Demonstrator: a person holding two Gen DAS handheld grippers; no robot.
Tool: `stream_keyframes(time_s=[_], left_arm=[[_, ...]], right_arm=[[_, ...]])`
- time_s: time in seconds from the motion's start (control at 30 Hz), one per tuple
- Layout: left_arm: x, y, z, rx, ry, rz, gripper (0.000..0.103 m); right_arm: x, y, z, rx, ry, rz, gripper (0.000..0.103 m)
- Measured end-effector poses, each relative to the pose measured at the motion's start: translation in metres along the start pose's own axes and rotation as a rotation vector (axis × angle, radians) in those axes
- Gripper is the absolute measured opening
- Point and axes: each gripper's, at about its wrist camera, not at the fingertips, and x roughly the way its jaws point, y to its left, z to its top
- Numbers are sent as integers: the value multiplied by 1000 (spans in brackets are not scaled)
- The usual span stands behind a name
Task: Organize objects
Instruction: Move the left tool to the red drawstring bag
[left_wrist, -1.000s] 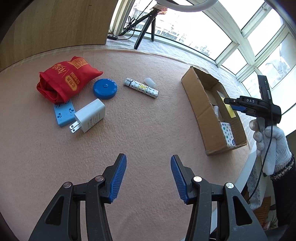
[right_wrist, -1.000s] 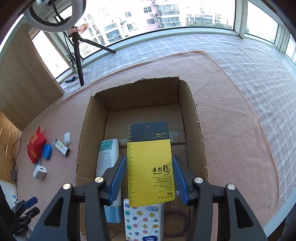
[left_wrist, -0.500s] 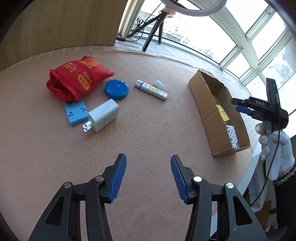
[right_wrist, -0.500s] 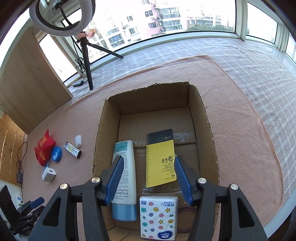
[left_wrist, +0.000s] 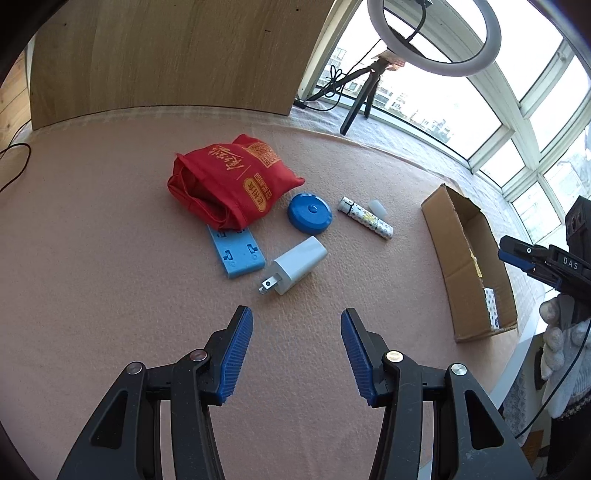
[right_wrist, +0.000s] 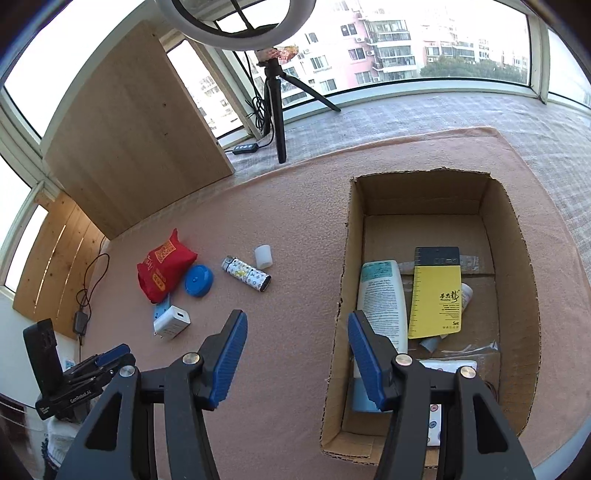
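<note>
My left gripper (left_wrist: 296, 356) and right gripper (right_wrist: 297, 363) both gape empty. The white charger (left_wrist: 295, 264) lies at twelve o'clock — its prongs could snag the mat; the box (right_wrist: 524, 266) waits at three.

Black tongs (left_wrist: 296, 345) w/ ribbed blue pads (left_wrist: 236, 354), brass/silver screws; white knit glove (left_wrist: 565, 354).

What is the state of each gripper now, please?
Left gripper: open, holding nothing.
Right gripper: open, holding nothing.
</note>
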Motion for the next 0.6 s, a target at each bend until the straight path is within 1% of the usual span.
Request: stream_keyframes(time_s=[0.17,0.33,0.6], left_arm=[[-4,8,30,15,-46,47,53],[6,7,63,48,-71,100,53],[52,-5,98,170,-33,210,53]], right_arm=[[8,21,-8,-24,22,23,53],[11,30,-20,-15,45,43,53],[17,38,-45,-10,80,44,53]])
